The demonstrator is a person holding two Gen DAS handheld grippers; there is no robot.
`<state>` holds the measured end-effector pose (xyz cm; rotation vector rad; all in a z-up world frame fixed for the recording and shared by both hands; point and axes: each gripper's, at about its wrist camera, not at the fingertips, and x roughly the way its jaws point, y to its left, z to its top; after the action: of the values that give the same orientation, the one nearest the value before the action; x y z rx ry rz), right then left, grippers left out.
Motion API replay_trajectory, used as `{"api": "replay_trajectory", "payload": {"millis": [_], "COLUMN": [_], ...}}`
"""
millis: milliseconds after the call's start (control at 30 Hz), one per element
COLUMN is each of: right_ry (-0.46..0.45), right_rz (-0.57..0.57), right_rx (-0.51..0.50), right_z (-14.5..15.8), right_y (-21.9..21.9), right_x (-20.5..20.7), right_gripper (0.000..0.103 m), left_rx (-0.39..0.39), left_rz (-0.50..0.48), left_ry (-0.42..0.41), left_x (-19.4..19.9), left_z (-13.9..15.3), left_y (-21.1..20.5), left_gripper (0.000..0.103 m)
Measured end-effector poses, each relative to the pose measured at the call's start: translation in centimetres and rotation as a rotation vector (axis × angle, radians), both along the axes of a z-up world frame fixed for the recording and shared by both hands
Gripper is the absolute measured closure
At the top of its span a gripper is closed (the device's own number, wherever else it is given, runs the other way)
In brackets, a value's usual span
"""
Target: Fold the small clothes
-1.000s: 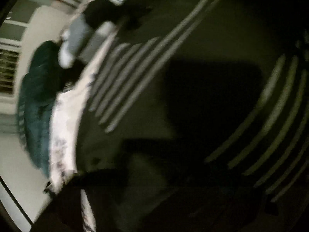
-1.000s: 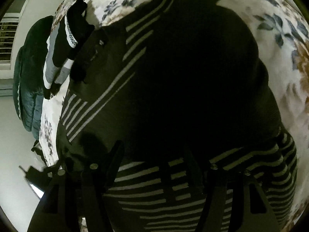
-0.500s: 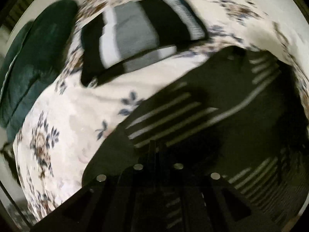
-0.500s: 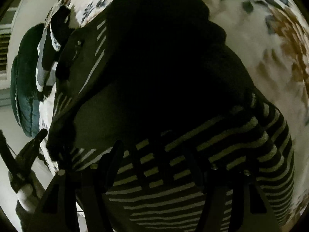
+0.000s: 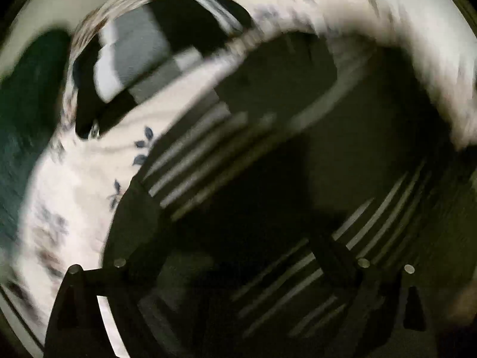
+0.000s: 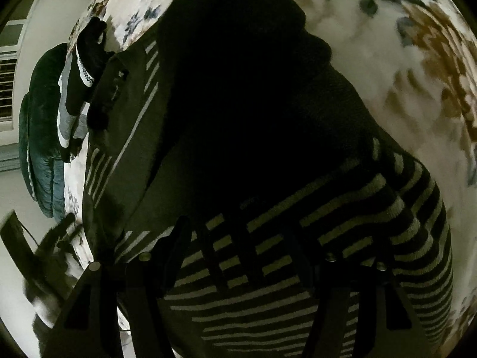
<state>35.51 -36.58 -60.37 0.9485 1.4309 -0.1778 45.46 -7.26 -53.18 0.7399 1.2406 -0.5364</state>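
Floral bedspread (image 6: 417,95) | striped garment (image 6: 298,223) spread | both jaws apart

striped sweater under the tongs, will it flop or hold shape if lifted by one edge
The striped sweater will probably flop: it already lies in soft, draped folds on the floral bedspread. Its knit looks thick, so it is likely heavyish and grippy rather than slippery.

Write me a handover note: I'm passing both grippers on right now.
Left gripper: jaws open, over the dark striped top, holding nothing; view blurred.
Right gripper: jaws open above the top's striped hem, holding nothing.
The top lies on the floral sheet, partly doubled over. A folded grey-and-black garment sits beyond it.
Left: finish folding the top; how many folds remain is unclear.
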Motion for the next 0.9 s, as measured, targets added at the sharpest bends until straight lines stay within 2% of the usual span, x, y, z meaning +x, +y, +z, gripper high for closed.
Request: {"api": "replay_trajectory", "payload": {"millis": [33,67,100,133,233,333,433,567,633,667,700,767,800,833,900], "right_ry": [0.004,0.006,0.007,0.009,0.009,0.01,0.015,0.021,0.026,0.026,0.025,0.016,-0.002,-0.014,-0.03], "right_rz": [0.003,0.004,0.008,0.013,0.023,0.031,0.035,0.029,0.018,0.012,0.002,-0.02,-0.044,-0.058,-0.105], "right_rx": [-0.001,-0.003,-0.004,-0.007,-0.014,-0.018,-0.023,-0.036,-0.038,-0.038,-0.036,-0.024,-0.002,0.013,0.06], "right_z": [-0.1,-0.1,-0.1,-0.1,0.0,-0.1,-0.3,-0.4,-0.6,-0.6,-0.5,-0.4,-0.2,-0.2,-0.5], "right_y": [0.0,0.1,0.1,0.2,0.3,0.4,0.5,0.5,0.5,0.5,0.4,0.2,0.0,-0.2,-0.5], "right_x": [0.0,-0.1,0.0,0.0,0.1,0.2,0.2,0.4,0.5,0.5,0.5,0.5,0.3,0.3,0.0], "right_gripper": [0.037,0.037,0.037,0.037,0.037,0.037,0.037,0.037,0.037,0.037,0.037,0.037,0.037,0.037,0.037], "left_rx": [0.042,0.076,0.097,0.08,-0.008,-0.135,-0.2,-0.195,-0.206,-0.258,-0.292,-0.375,-0.42,-0.425,-0.412], "left_rz": [-0.03,-0.049,-0.051,-0.041,0.01,0.123,0.231,0.352,0.455,0.529,0.573,0.618,0.617,0.614,0.594], "left_ry": [-0.02,-0.023,-0.013,-0.014,-0.018,0.029,0.061,0.064,0.133,0.21,0.248,0.285,0.276,0.266,0.227], "left_x": [-0.5,-0.8,-0.8,-0.6,0.6,3.4,6.9,10.7,13.3,14.3,14.5,14.2,13.4,12.6,10.7], "left_z": [-1.0,-2.1,-3.1,-3.3,-1.6,1.0,2.0,0.9,-0.6,-1.4,-1.5,-0.9,-0.2,0.3,1.1], "left_y": [-0.3,-0.5,-0.7,-0.7,-0.2,1.0,2.4,3.8,5.1,6.2,6.8,7.9,8.4,8.7,8.9], "left_gripper": [0.045,0.063,0.096,0.1,0.101,0.101,0.101,0.101,0.1,0.1,0.099,0.092,0.079,0.06,0.042]}}
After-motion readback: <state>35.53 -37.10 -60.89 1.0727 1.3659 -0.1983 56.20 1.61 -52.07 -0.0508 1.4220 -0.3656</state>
